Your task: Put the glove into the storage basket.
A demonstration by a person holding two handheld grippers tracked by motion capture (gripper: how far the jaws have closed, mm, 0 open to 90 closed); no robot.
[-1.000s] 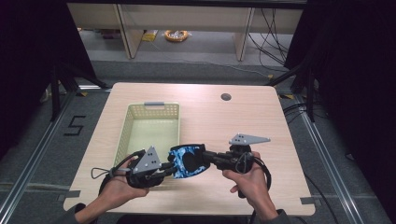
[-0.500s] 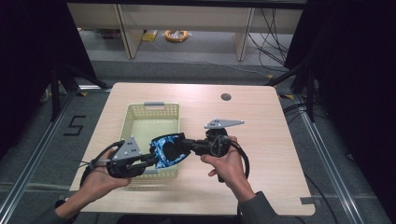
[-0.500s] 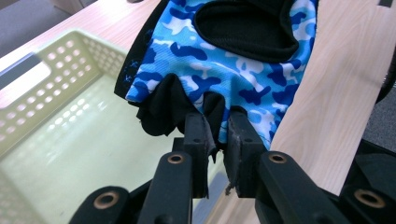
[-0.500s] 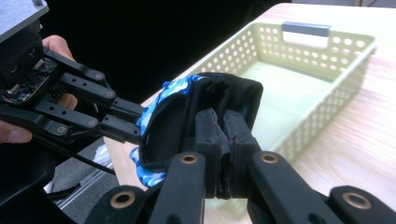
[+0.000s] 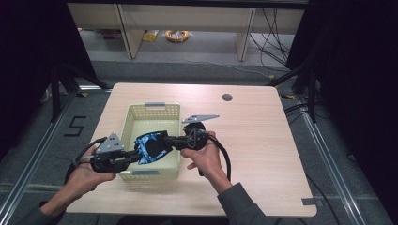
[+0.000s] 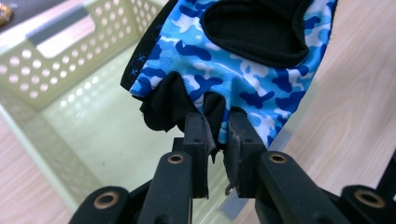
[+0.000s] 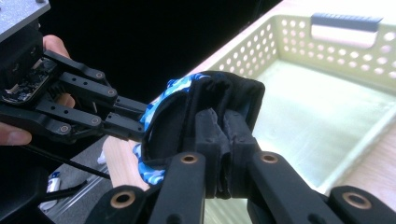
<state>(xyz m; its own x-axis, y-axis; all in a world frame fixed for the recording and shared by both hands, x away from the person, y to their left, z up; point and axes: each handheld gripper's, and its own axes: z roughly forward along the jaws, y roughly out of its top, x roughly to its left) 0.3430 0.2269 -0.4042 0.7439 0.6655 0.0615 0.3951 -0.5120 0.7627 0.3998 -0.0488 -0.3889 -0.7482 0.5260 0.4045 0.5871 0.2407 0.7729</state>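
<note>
A blue camouflage glove (image 5: 151, 146) with black trim hangs stretched between my two grippers, above the near half of a pale green perforated basket (image 5: 174, 110). My left gripper (image 5: 133, 156) is shut on one end of the glove (image 6: 243, 74); its pads pinch black fabric at the fingertips (image 6: 195, 133). From the opposite side my right gripper (image 5: 172, 140) is shut on the glove's black cuff (image 7: 219, 100). The left gripper (image 7: 122, 122) also appears in the right gripper view, gripping the glove's far edge. The basket (image 6: 65, 70) is empty inside.
The wooden table (image 5: 263, 140) carries a round cable hole (image 5: 227, 97) at the back right. Black cables trail from both grippers over the table's front edge. Grey floor and metal rails flank the table on both sides.
Both hands have carried the glove leftward and away from the table's front edge; it now hangs over the basket's near half instead of beside the basket's front right corner.
</note>
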